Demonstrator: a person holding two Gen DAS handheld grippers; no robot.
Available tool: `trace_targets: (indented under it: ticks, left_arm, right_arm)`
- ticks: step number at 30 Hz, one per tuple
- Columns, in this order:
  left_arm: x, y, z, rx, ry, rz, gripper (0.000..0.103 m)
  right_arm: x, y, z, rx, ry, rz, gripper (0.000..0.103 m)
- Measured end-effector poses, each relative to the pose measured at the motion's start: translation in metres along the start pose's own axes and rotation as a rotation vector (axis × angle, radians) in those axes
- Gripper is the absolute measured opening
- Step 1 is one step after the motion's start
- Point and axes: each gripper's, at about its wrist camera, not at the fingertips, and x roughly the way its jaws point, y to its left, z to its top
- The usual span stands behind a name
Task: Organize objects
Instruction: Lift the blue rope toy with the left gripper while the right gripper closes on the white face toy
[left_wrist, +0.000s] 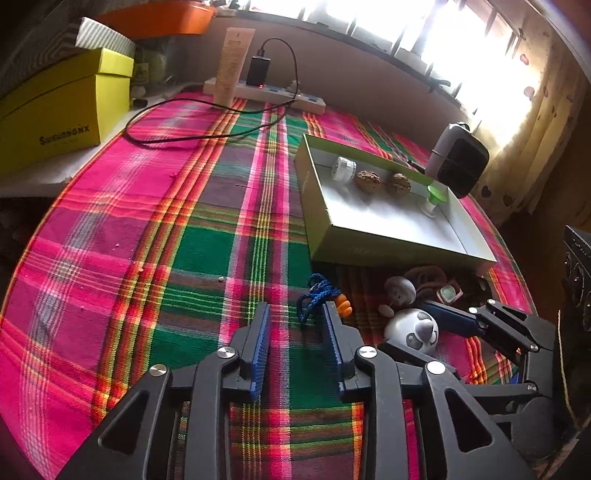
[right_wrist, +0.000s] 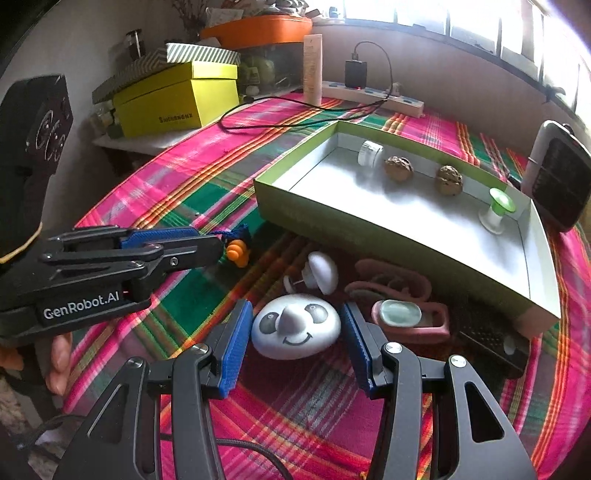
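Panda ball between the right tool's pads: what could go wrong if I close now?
1. The panda ball is round and smooth; the right tool stands open around it, so the pads may squeeze it out.
2. The mushroom toy and pink case lie close by; a slip could knock them.
3. The left tool sits open at the blue cord, near the lift path to the tray.

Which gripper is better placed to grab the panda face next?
Right. The right gripper has its jaws open on either side of the panda face. The left gripper sits off to the side by the blue cord, with nothing between its jaws.
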Motion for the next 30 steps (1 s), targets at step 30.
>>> trace_targets:
  ticks: [30]
  left_arm:
    - [0.019,-0.024,0.014,0.071,0.006,0.045,0.044]
  right_arm:
    - [-0.014,-0.014,-0.011,0.060,-0.021,0.022,0.049]
